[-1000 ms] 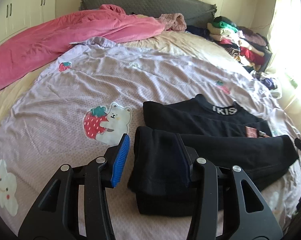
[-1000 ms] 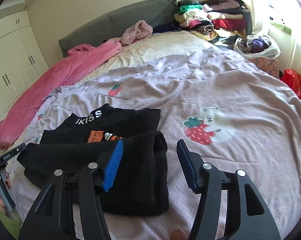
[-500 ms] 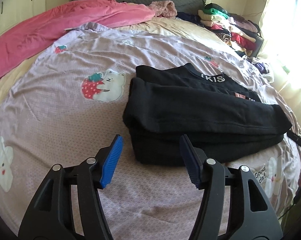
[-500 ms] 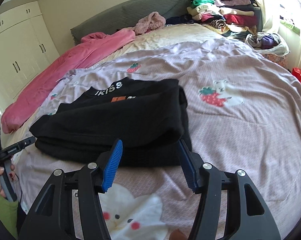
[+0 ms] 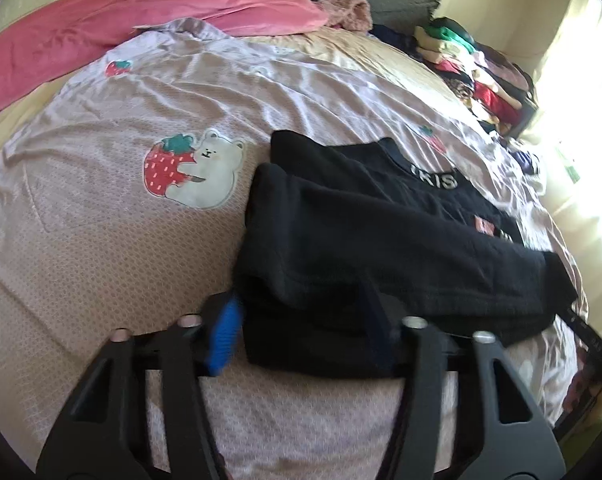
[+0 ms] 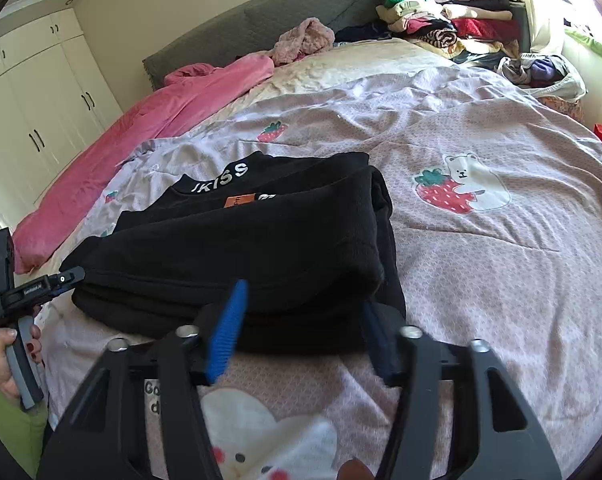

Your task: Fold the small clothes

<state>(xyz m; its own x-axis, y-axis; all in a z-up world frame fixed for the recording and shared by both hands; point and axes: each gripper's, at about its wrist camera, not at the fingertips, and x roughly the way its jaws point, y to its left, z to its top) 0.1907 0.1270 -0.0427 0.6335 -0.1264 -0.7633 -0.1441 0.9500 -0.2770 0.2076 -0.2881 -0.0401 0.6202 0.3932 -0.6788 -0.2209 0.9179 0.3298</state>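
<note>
A black garment [image 5: 381, 248] with white collar lettering and an orange tag lies folded on the lilac bedspread [image 5: 101, 248]. It also shows in the right wrist view [image 6: 253, 248]. My left gripper [image 5: 301, 332] is open, its fingers straddling the garment's near left corner. My right gripper [image 6: 301, 328] is open, its fingers straddling the near right corner of the folded garment. The left gripper's handle, held in a hand, shows at the left edge of the right wrist view [image 6: 9, 308].
A pink blanket [image 5: 121, 16] lies along the far left of the bed. A grey headboard [image 6: 261, 20] stands behind it. A pile of folded clothes [image 6: 445, 12] sits at the far right corner. White wardrobes [image 6: 25, 108] stand to the left.
Both grippers pulled back off the garment, letting go of the fold, and have now moved forward again to its near edge, still open.
</note>
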